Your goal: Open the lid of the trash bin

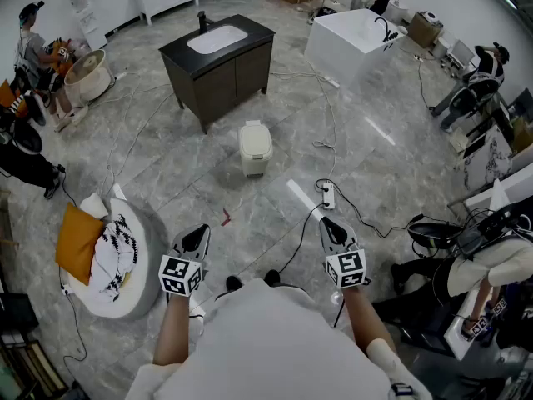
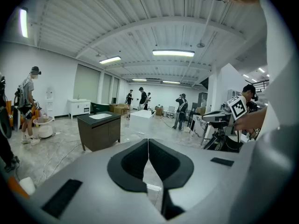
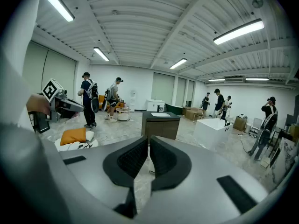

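Close in, the left gripper [image 1: 195, 240] and right gripper [image 1: 334, 231] are both pinched closed on nothing. The bin [image 1: 255, 147], lid down, stands on the floor well ahead, between them, about as near to either. A cabinet [image 1: 218, 65] stands just behind it.

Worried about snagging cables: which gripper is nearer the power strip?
Right. The right gripper sits just short of the power strip; the left gripper, well to its left.

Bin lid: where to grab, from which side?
Take the lid by its near edge, coming from the side nearest the head camera. It lies shut and flat on the trash bin; its far edge looks like the hinge side, though that is unclear.
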{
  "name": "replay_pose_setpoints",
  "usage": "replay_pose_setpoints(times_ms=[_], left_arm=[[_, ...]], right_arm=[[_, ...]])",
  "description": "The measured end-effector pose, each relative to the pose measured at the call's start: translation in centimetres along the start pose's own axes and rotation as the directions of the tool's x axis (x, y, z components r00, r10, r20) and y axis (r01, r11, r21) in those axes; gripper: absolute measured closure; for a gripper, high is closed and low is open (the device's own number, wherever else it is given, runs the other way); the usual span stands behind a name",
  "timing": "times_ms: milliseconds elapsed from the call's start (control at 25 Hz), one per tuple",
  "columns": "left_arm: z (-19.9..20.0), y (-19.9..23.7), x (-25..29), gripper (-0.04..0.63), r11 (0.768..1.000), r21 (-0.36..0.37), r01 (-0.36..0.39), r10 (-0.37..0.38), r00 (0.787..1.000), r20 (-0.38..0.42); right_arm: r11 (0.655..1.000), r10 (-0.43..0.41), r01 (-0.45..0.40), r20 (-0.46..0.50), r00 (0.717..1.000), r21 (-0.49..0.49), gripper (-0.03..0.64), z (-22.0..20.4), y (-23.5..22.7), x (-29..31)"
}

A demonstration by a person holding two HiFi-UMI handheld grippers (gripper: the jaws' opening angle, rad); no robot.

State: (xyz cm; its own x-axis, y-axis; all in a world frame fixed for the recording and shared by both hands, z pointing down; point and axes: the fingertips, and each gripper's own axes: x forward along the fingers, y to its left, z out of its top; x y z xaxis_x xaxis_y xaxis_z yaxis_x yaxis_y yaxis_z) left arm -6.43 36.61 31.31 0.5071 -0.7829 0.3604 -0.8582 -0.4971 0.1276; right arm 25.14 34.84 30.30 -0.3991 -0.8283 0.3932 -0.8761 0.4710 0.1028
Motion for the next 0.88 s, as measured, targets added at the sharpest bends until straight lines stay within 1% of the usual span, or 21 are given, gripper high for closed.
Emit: replay_pose_setpoints(times_ms=[240,480,880], left_arm=[[0.0,0.6,-0.1,0.577,1.0,-0.003,-0.003,0.003,1.0,-0.002],[-0.1,0.7,0.0,0.577,1.0,0.002,0.01,-0.01,1.0,-0.002],[-0.7,1.8,-1.0,0.577,1.0,-0.006,0.024,-0.024,1.0,0.001]], right_arm=[[1.0,0.0,0.0,0.003,1.0,-0.005,0.578,0.5,0.3,0.3],[1.0,-0.008,0.008,0.004,1.0,0.0,0.578,0.7,0.6,0.3],[1.0,-0.018,0.018,-0.019,1.0,0.019,0.578,0.3,2.5,0.5]])
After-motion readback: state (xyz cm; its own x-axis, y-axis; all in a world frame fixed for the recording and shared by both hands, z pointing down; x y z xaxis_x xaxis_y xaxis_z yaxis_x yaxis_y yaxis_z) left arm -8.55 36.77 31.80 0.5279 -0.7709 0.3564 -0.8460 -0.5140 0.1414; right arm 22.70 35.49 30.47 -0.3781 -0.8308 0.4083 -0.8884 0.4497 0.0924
